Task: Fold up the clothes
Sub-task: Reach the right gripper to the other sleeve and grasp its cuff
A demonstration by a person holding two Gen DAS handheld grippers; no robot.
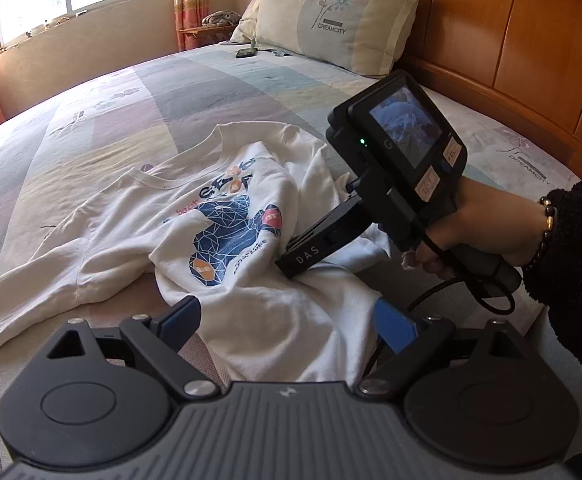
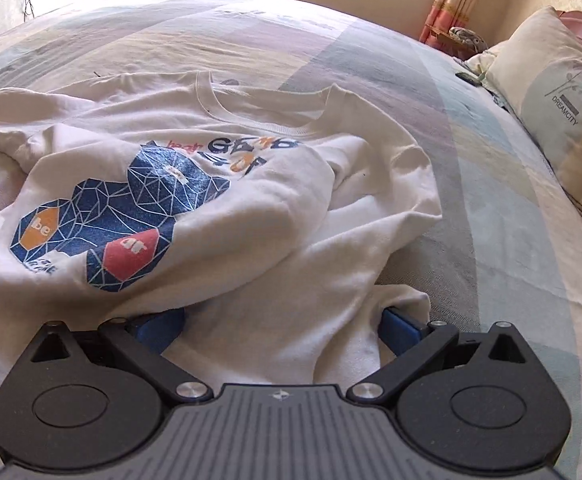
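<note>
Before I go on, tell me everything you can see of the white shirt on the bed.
The white shirt is a soft knit with a ribbed round collar and a blue geometric print carrying orange and red patches and some lettering. It lies print up on the bed, rumpled, with folds bunched across its middle. The right hand-held gripper, open, has hem cloth between its fingers; the left hand-held gripper is open at its near edge.

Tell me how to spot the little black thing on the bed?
Find the wooden headboard and the cream flower-printed pillow against it. On the pastel patchwork sheet just before that pillow lies a small flat black rectangular device, the only dark item there.
</note>
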